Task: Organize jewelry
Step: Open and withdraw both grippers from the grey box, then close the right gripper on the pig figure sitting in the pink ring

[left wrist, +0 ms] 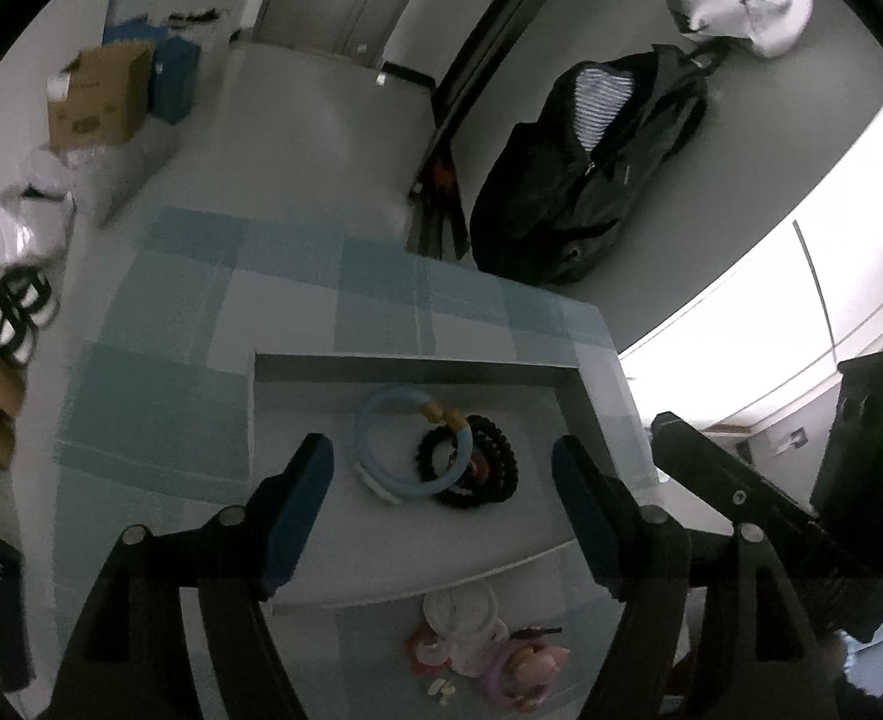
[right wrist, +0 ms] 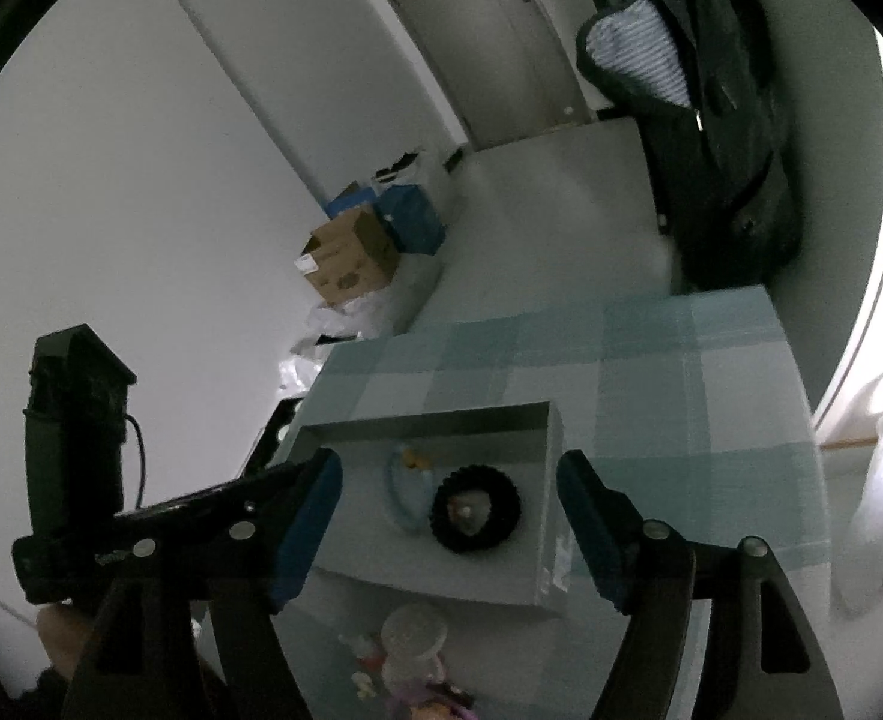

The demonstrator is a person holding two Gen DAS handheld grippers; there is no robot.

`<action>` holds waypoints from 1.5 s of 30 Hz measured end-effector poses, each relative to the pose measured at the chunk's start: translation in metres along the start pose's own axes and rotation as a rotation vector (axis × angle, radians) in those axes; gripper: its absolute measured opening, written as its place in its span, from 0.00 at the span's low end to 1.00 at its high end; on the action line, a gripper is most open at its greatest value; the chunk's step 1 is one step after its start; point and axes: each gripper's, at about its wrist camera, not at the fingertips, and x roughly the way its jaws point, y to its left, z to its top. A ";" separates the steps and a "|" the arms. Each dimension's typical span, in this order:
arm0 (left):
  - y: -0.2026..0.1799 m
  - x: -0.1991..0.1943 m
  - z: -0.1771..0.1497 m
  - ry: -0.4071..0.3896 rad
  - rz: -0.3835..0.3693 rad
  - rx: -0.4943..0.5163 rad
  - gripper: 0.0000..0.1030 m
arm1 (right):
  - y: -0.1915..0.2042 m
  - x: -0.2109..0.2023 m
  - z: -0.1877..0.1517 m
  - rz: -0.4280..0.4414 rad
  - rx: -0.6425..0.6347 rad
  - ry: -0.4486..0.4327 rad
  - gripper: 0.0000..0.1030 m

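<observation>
Nearest the lens, the left gripper (left wrist: 441,480) spreads its blue-padded fingers wide with nothing between them, poised above the tray (left wrist: 297,420) as if to choose a piece. The right gripper (right wrist: 450,510) is just as wide apart and empty, facing the same tray from the other side. Inside lie a light blue bracelet (left wrist: 405,474) and a black beaded bracelet (left wrist: 489,468), overlapping, probably gathered there as sorted pieces. On the checked cloth (left wrist: 201,312) in front of the tray sits a small heap of jewelry (left wrist: 483,648), pink, white and purple. That heap is dim and partly cut off; its separate pieces are hard to tell apart.
</observation>
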 end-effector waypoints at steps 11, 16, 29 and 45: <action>-0.019 -0.012 -0.016 -0.048 0.097 0.119 0.69 | 0.005 -0.026 -0.013 -0.002 -0.074 -0.054 0.84; -0.019 -0.025 -0.032 -0.072 0.115 0.133 0.69 | 0.007 -0.039 -0.027 -0.027 -0.098 -0.064 0.87; -0.006 -0.025 -0.073 0.006 0.163 0.081 0.69 | 0.013 -0.052 -0.077 -0.038 -0.167 0.030 0.86; 0.010 -0.013 -0.082 0.091 0.230 0.053 0.69 | 0.023 -0.011 -0.119 -0.039 -0.235 0.237 0.63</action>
